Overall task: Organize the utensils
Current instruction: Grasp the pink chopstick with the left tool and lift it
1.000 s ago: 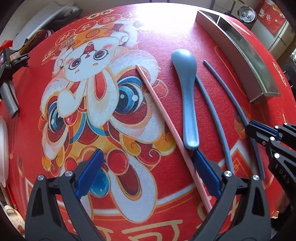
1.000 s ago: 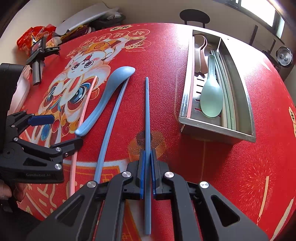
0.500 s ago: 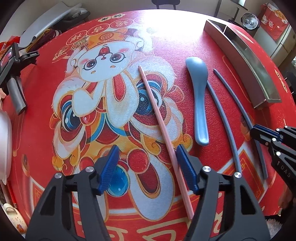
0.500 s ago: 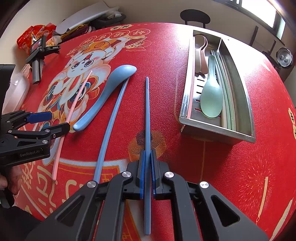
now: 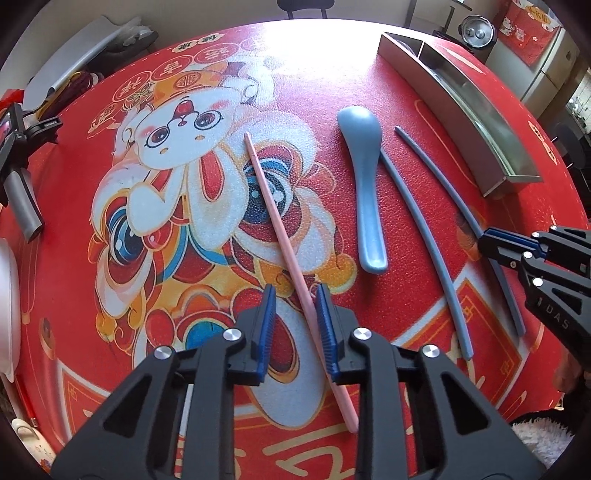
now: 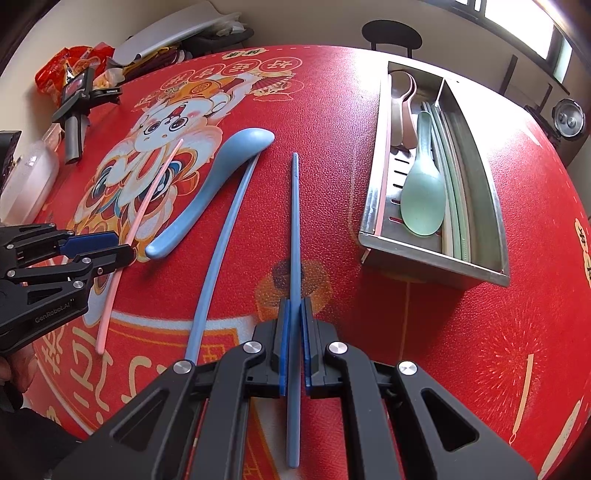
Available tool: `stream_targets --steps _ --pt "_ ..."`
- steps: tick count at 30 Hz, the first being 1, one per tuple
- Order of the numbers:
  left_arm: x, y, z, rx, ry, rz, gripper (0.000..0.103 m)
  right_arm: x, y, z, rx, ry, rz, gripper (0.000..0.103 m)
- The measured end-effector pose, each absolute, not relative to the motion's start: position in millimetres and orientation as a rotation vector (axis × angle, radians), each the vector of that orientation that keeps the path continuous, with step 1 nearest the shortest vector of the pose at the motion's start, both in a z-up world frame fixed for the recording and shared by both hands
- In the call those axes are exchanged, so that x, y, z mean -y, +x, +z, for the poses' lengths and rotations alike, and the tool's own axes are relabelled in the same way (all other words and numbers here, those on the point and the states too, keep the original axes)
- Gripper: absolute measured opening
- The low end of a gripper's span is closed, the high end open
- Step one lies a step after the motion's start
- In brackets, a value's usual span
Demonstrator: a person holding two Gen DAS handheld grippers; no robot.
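My right gripper (image 6: 294, 308) is shut on a blue chopstick (image 6: 294, 221) that lies along the red mat; it also shows in the left wrist view (image 5: 436, 173). My left gripper (image 5: 294, 299) is narrowly open with its jaws on either side of a pink chopstick (image 5: 273, 218), which runs diagonally across the rabbit print and shows in the right wrist view (image 6: 147, 199) too. A blue spoon (image 5: 364, 173) and a second blue chopstick (image 5: 424, 236) lie between the two grippers. A steel utensil tray (image 6: 495, 236) at right holds a green spoon (image 6: 423, 199), pink spoons and pale chopsticks.
A camera on a grey handle (image 6: 75, 110) and snack bags (image 6: 70, 66) lie at the table's far left. A white container (image 6: 29, 177) stands at the left edge. A dark chair (image 6: 391, 35) stands behind the table.
My left gripper has moved right over the pink chopstick and its jaws have closed in from wide open to a narrow gap around it. The right gripper keeps its hold on the blue chopstick.
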State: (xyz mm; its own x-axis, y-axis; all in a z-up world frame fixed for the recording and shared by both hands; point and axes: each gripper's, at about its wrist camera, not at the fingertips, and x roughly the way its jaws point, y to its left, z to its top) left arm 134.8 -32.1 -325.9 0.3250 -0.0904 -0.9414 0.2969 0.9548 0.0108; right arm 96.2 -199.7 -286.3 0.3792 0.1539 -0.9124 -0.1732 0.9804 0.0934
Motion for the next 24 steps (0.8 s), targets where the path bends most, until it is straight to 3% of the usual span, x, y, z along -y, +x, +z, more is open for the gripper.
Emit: stream_targets --steps 9,24 --pt "26.7 132.9 -324.6 -1.262 0.153 -0.275 0.014 199.7 96.0 -286.5 -1.162 -0.02 0.209 0.006" --pt "30.2 128.4 -325.4 -1.259 0.16 -0.28 0.014 198.7 96.2 -286.3 -1.164 -0.038 0.208 0.006"
